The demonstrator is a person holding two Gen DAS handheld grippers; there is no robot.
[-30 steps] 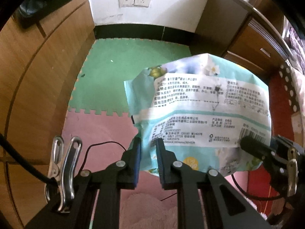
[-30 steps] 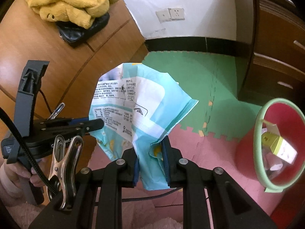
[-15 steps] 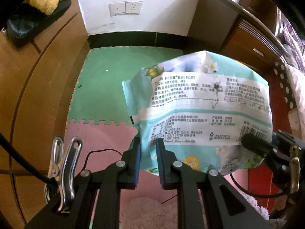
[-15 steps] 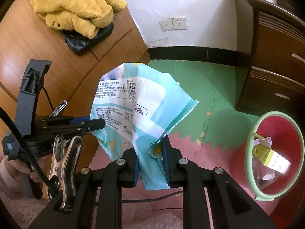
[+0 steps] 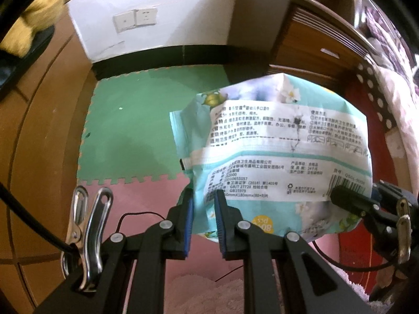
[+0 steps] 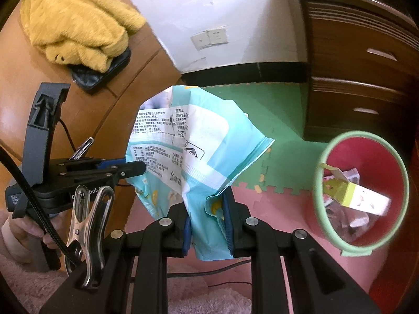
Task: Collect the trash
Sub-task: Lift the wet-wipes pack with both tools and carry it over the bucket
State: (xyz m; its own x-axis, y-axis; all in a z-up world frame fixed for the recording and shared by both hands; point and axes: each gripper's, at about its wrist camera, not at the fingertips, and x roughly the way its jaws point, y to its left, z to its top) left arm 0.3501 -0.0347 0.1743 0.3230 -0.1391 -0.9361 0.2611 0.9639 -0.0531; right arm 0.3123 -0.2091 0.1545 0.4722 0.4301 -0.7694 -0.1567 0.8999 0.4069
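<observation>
Gripping one wet-wipe packet (image 6: pixel 199 157) with two claws, one red bin (image 6: pixel 362 248)

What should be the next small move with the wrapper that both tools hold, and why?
Probably carry the wrapper sideways toward the red bin at the right of the right wrist view. Both the left tool and the right tool grip it above the floor mat, and the bin, with other trash inside, stands open but off to the side.
</observation>
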